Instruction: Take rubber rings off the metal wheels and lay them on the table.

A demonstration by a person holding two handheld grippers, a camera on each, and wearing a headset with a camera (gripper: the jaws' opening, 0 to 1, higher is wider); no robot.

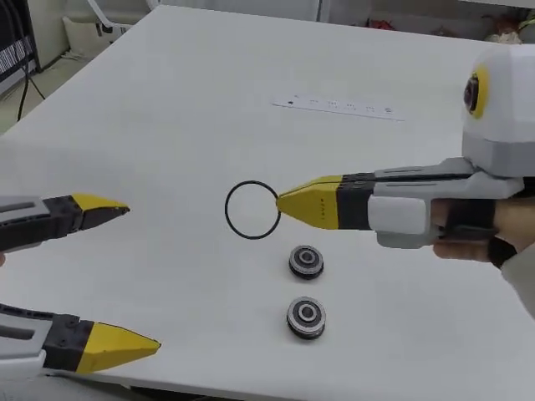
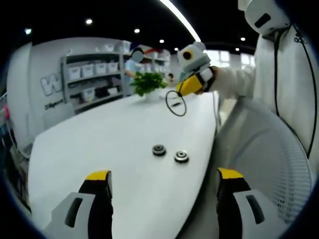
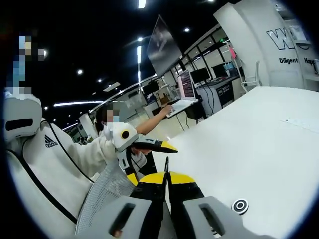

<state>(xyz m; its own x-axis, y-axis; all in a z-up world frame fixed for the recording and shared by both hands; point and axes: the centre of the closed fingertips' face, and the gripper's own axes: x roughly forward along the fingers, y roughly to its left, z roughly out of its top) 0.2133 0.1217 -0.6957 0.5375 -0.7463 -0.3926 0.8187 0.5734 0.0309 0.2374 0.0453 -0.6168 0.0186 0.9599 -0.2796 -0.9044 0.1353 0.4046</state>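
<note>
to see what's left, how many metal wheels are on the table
2. One metal wheel lies near the rubber ring in the right gripper; the other closer to the table edge. None seems hidden.

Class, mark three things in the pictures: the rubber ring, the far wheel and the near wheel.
ring (image 1: 226, 210), head view, left arc of its black loop.
far wheel (image 1: 306, 261), head view, centre hub.
near wheel (image 1: 306, 318), head view, centre hub.

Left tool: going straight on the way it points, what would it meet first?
Probably the near wheel or the far wheel, both lying dead ahead; its height over the table is unclear.
</note>
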